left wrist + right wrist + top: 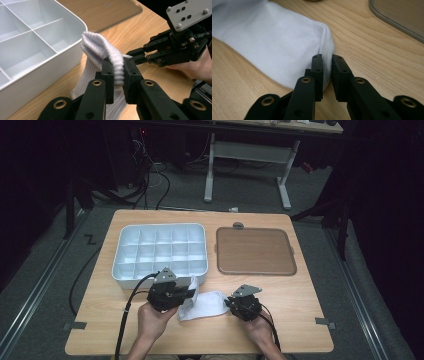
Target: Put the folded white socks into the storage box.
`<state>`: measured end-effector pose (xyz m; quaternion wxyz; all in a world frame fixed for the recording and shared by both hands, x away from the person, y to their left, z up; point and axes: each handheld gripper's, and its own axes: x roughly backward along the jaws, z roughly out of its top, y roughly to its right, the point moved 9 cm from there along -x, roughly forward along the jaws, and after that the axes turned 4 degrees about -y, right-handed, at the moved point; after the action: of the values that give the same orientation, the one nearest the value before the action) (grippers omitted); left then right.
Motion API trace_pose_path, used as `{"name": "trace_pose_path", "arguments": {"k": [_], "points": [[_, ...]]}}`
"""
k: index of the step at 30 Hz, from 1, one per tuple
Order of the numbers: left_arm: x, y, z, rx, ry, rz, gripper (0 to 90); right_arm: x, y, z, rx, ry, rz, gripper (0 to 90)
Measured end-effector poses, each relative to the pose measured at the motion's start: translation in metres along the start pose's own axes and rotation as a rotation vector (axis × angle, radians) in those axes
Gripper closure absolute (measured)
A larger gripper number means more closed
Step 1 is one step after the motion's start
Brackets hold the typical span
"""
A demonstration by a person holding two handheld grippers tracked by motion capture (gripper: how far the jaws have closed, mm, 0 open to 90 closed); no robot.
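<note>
In the high view one white sock (207, 303) lies on the wooden surface (300, 295) between the left gripper (189, 293) and the right gripper (229, 303), just in front of one white divided tray (123, 270) with empty compartments; one brown lid (255, 251) lies beside the tray. In the left gripper view the left gripper (118, 72) is clenched on the ribbed cuff of the sock (102, 48), lifted next to the tray wall (62, 57). In the right gripper view the right gripper (326, 72) has its jaws nearly together around the sock (274, 42) edge; I cannot tell if they press it.
</note>
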<state>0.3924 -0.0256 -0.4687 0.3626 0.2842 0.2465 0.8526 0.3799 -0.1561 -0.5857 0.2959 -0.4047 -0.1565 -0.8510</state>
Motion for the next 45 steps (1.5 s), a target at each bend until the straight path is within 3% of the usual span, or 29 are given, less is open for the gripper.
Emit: {"name": "trace_pose_path", "arguments": {"k": [16,45], "points": [[-0.018,0.004,-0.019,-0.023,-0.06,0.003,81.5,-0.005,-0.02,0.004,0.002,0.016,0.02,82.6],[-0.054,-0.003,-0.056,-0.065,-0.167,0.036,81.1,-0.007,-0.026,0.006,0.006,0.015,0.035,82.3]]}}
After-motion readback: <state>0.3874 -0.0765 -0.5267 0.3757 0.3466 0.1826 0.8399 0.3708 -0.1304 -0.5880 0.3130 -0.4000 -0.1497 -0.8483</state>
